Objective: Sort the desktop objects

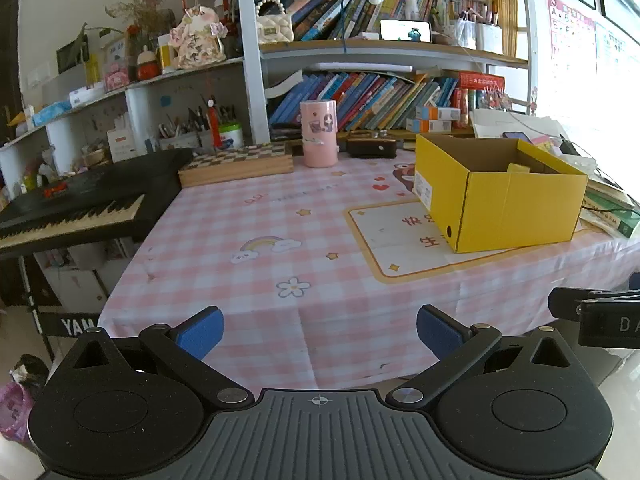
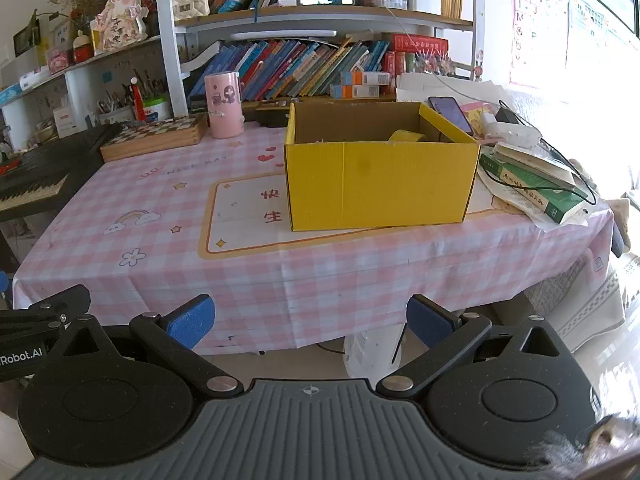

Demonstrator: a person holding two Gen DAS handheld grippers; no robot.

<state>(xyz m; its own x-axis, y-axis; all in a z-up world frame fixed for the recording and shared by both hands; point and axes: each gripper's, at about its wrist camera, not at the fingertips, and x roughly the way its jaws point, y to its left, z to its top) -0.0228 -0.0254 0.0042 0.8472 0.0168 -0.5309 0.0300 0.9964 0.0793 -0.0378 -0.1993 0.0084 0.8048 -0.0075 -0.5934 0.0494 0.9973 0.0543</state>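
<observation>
An open yellow cardboard box [image 1: 504, 204] [image 2: 380, 184] stands on the pink checked tablecloth [image 1: 248, 248] [image 2: 160, 184], with a yellow item [image 2: 406, 136] inside it. A pink cylinder cup [image 1: 319, 133] [image 2: 224, 105] stands at the table's back, beside a checkered wooden box [image 1: 236, 164] [image 2: 154, 136]. My left gripper [image 1: 320, 332] is open and empty, back from the table's front edge. My right gripper [image 2: 311, 320] is open and empty, also off the front edge, facing the yellow box.
A black keyboard piano [image 1: 76, 208] [image 2: 36, 176] stands left of the table. Green books [image 2: 532, 188], cables and a phone [image 2: 450, 114] lie right of the box. Bookshelves [image 1: 380, 96] fill the back. The right gripper's body [image 1: 600, 316] shows at the left view's right edge.
</observation>
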